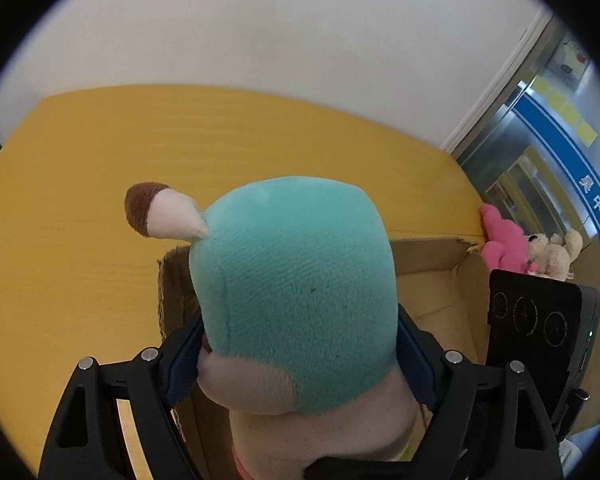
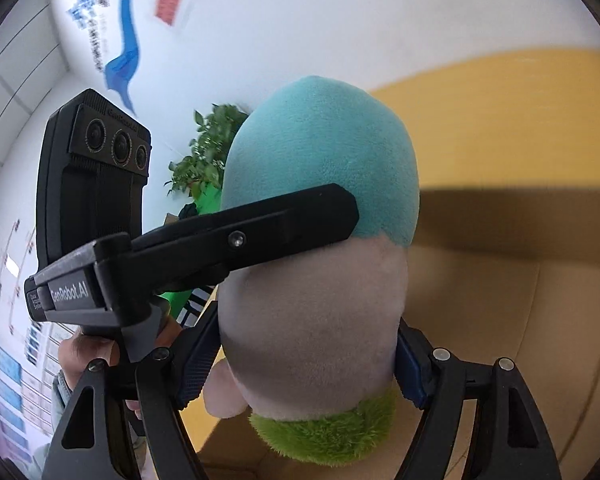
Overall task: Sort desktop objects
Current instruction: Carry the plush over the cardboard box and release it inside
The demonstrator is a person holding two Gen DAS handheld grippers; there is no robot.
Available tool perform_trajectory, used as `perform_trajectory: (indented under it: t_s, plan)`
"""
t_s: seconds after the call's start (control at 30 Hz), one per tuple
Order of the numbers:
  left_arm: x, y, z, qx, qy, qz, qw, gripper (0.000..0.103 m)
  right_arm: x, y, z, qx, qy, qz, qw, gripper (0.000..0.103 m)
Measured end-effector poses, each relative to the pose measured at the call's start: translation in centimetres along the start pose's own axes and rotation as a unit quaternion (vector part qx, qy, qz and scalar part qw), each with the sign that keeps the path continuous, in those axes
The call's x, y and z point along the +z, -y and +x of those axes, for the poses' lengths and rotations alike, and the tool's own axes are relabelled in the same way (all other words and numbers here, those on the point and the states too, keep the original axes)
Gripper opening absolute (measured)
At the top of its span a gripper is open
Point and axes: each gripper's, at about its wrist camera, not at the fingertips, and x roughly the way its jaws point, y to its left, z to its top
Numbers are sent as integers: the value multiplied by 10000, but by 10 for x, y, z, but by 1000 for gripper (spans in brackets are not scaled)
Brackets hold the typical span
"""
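Note:
A plush toy with a teal head, a brown-and-white horn, pale pink body and green fuzzy collar fills both views. My left gripper is shut on its head just above the pale face. My right gripper is shut on the toy's pink body, lower down. The left gripper's finger shows in the right wrist view pressed on the teal head. The toy hangs over an open cardboard box on the yellow table.
A pink plush and a beige teddy lie past the box at the table's right edge. The right gripper's black camera body is close on the right. A potted plant stands by the white wall.

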Motion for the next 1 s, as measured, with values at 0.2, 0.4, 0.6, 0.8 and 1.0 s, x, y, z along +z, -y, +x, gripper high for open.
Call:
perform_trajectory:
  t_s: [0.2,0.4,0.6,0.8,1.0]
  plan:
    - [-4,7,40,605,-650,37,9960,85,5,36,50,76,-445,823,9956,75]
    - [-9,21,40,846,-944,219,9917,89,22,40,69,41,-545,1262,9905,89]
    - [-16,24,18,629,-1029,-46,9927,89,41,23,70,-164,-481,1010,9936,83]
    - [-26,30,-28,836,-605,145,9946,89,60,16,105,-159,-667,1242,9899,79]
    - [-42,21,-81,941,-19,110,9955,89,90,21,117,-167,-516,1645,9849,93]
